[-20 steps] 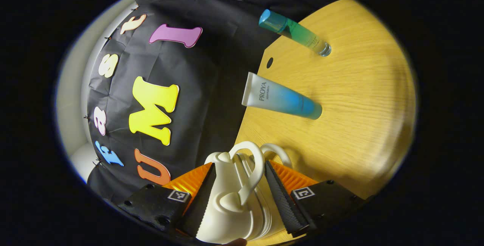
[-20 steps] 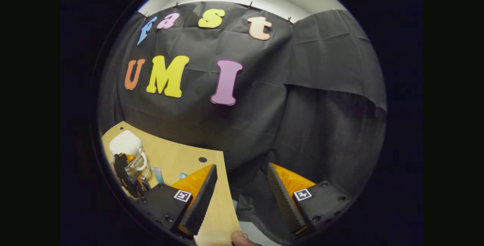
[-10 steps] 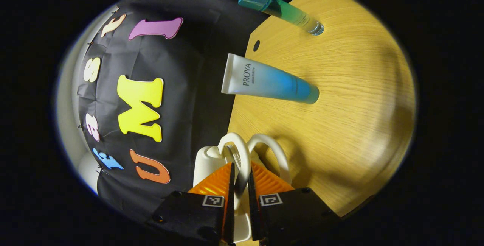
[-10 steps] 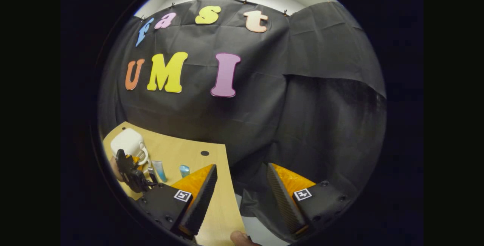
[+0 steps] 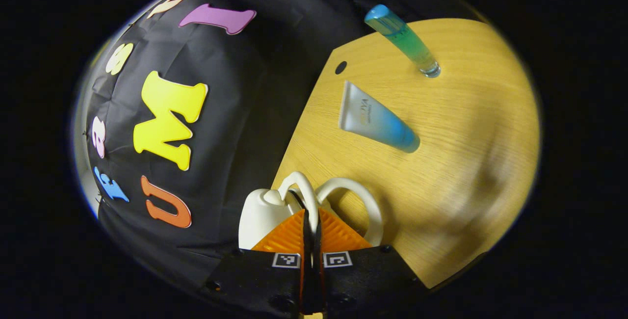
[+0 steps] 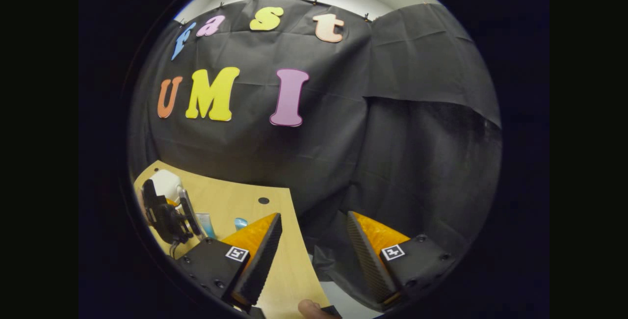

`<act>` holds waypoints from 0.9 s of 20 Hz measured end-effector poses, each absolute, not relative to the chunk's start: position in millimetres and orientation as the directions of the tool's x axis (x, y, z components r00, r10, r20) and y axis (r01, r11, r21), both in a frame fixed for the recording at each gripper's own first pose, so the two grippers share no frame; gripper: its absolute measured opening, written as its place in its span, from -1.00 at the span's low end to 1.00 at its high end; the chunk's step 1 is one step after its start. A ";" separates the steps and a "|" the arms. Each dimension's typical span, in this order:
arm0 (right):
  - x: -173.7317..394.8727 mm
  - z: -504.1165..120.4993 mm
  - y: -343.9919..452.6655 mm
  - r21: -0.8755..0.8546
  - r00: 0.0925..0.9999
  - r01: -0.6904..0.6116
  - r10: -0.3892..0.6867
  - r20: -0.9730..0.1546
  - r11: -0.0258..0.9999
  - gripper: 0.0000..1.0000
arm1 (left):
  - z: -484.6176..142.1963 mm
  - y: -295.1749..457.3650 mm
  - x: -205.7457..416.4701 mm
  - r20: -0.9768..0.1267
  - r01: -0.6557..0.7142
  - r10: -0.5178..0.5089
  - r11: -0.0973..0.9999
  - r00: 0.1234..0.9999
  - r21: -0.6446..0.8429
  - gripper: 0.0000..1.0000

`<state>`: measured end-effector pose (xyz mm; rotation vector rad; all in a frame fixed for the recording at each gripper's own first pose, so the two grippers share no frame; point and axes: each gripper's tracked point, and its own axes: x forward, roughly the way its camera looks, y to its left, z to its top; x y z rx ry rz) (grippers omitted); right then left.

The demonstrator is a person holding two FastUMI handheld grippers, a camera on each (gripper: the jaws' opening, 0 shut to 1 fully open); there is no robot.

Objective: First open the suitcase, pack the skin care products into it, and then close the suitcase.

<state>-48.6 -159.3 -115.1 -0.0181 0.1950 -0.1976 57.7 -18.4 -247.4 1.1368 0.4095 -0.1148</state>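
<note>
Left gripper (image 5: 311,233) clamps one suitcase handle (image 5: 305,192); the right gripper (image 6: 312,250), fingers apart, hangs past the table's (image 6: 230,201) edge.

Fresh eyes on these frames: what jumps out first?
In the left gripper view, the left gripper is clamped on one handle of the small white suitcase at the table's near edge. Beyond it stand a blue tube and a green-blue bottle. The right gripper hangs open.

suitcase (image 5: 260,211) cream | tube (image 5: 378,123) white-to-blue | bottle (image 5: 405,41) blue-green | table (image 5: 466,127) light woodgrain
</note>
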 end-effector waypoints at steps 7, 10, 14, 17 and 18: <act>-31.6 -113.1 -109.9 0.012 0.965 0.144 -0.138 -0.224 0.989 0.59 | -141.2 24.3 58.7 -0.303 0.170 0.131 0.593 0.944 0.787 -0.94; -21.4 -112.0 -84.9 -0.001 0.965 0.125 -0.122 -0.232 0.992 0.58 | -100.0 70.4 58.3 -0.268 0.107 0.161 0.637 0.950 0.763 -0.94; -11.0 -105.2 -48.9 -0.022 0.971 0.088 -0.090 -0.223 0.996 0.58 | -69.3 148.2 59.3 -0.255 0.047 0.197 0.697 0.947 0.715 -0.95; -4.3 -103.3 -23.3 -0.036 0.972 0.064 -0.070 -0.225 0.997 0.58 | -64.2 208.8 56.3 -0.244 0.013 0.241 0.686 0.939 0.727 -0.94; -3.1 -105.4 -16.0 -0.043 0.971 0.059 -0.067 -0.230 0.997 0.59 | -63.5 227.2 58.4 -0.240 0.009 0.243 0.684 0.940 0.730 -0.94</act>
